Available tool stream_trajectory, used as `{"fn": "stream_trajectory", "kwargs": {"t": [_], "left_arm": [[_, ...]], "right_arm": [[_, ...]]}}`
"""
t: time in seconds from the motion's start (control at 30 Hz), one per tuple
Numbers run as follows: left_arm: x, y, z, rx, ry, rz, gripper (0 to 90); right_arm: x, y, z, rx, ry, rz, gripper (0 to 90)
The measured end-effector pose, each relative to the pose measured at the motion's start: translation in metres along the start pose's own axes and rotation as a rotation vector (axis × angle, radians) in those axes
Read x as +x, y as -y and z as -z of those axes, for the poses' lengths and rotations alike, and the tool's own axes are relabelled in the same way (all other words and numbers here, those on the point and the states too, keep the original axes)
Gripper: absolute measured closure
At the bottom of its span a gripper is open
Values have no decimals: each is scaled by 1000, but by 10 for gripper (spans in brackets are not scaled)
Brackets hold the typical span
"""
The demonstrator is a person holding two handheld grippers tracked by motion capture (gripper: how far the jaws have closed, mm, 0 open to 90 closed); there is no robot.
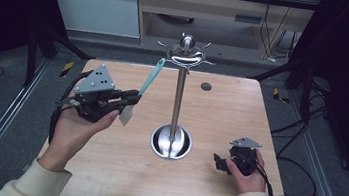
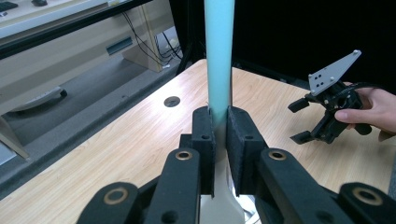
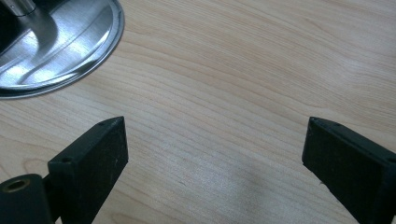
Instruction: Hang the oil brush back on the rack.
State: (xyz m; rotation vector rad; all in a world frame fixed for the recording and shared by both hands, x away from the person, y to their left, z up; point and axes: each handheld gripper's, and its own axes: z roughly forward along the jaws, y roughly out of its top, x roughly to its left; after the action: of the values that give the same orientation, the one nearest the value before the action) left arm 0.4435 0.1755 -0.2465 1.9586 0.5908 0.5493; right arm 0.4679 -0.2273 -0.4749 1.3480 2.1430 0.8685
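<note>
My left gripper (image 1: 134, 98) is shut on a utensil with a teal handle (image 1: 152, 77) and a whitish blade (image 1: 126, 116). It holds the utensil above the table's left half, with the handle slanting up toward the hooks. In the left gripper view the pads (image 2: 205, 135) clamp the teal handle (image 2: 219, 56) where it meets the white part. A steel stand (image 1: 178, 98) rises from a round base (image 1: 171, 143) at the table's centre, with hooks (image 1: 186, 54) around its top. My right gripper (image 1: 220, 164) rests low at the right, open, with bare wood between its jaws (image 3: 215, 133). The stand's base (image 3: 60, 46) lies to its upper left.
The wooden table (image 1: 103, 170) has a small dark round hole (image 1: 206, 86) behind the stand. Black frame rails run along both sides of the table. A pale cabinet (image 1: 199, 5) stands beyond the far edge. The right gripper (image 2: 303, 121) also shows at the right of the left gripper view.
</note>
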Motion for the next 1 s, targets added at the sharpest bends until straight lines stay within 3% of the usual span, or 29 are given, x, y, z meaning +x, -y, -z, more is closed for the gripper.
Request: {"fn": "stream_trajectory", "kwargs": {"t": [1.0], "left_arm": [[2,-4,-17,36,26,-3,816]], "right_arm": [[-1,0,0,2,1,6,75]]}}
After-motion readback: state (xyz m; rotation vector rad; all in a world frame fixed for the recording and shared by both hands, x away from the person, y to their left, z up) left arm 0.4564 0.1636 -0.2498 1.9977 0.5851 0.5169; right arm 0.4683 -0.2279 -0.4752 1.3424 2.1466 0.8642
